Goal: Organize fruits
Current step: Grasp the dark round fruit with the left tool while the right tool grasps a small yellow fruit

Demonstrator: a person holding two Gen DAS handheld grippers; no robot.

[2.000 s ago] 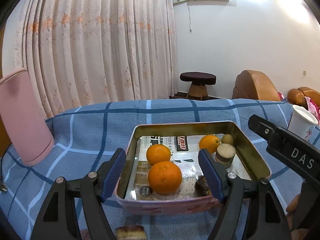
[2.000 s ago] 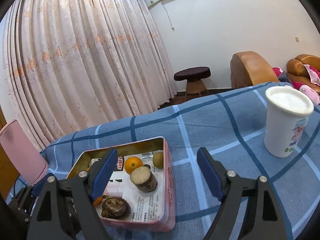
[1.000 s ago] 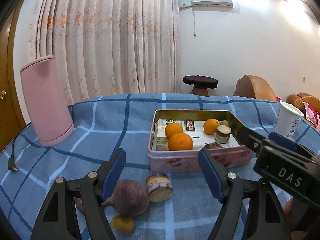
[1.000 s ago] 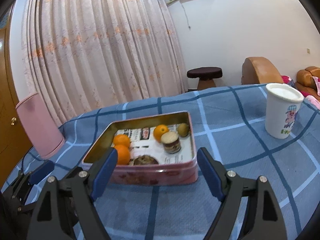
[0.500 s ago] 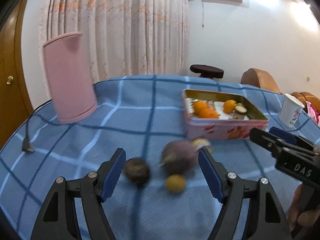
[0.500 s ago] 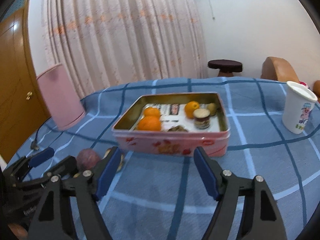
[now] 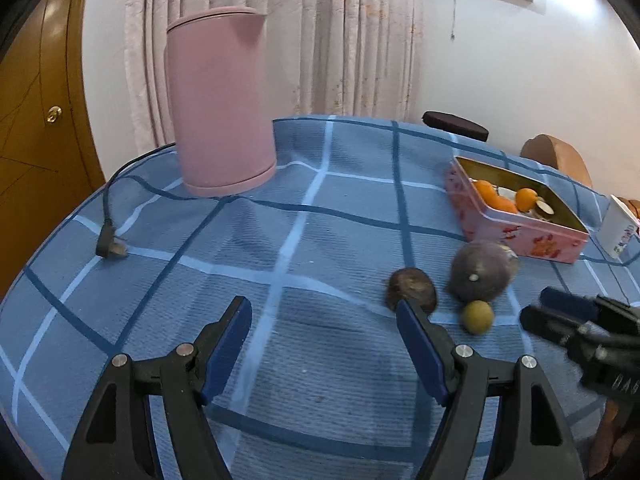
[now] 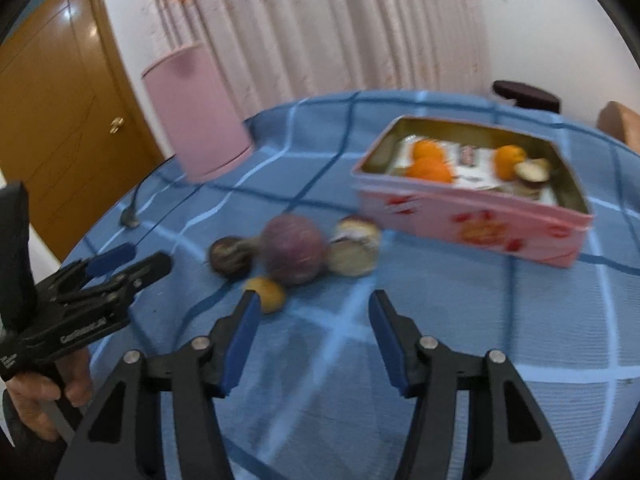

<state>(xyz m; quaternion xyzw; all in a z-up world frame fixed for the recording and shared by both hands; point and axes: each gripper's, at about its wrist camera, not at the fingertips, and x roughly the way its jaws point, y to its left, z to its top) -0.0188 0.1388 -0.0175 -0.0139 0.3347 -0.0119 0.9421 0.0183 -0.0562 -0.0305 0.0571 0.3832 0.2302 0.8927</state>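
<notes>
Left wrist view: a blue checked tablecloth (image 7: 320, 208) is seen bearing a pink tin (image 7: 516, 226) of oranges (image 7: 526, 198). Near it, a purple fruit (image 7: 482, 270), brown fruit (image 7: 412, 290) and yellow fruit (image 7: 477, 317) are grouped. Left gripper (image 7: 324, 326) and right gripper (image 8: 312, 324) are held spread, empty.

Blues, pinks and fruit colours on a checked table

The woven tablecloth (image 7: 340, 216) is mid-blue, crossed by a grid of dark blue and pale blue lines. The rectangular metal tin (image 8: 472, 224) is pink outside with red and orange printed motifs, gold inside, holding bright orange round fruits (image 8: 430, 170) on white printed paper. Beside it lie a dull purple round fruit (image 8: 292, 254), a dark brown round fruit (image 7: 412, 289) and a small yellow-green round fruit (image 7: 477, 317). The tall cylindrical container (image 7: 220, 108) is plain pink. The gripper finger pads (image 7: 226, 344) are blue on black frames. The pleated curtain (image 7: 340, 36) is cream with faint orange flowers.
</notes>
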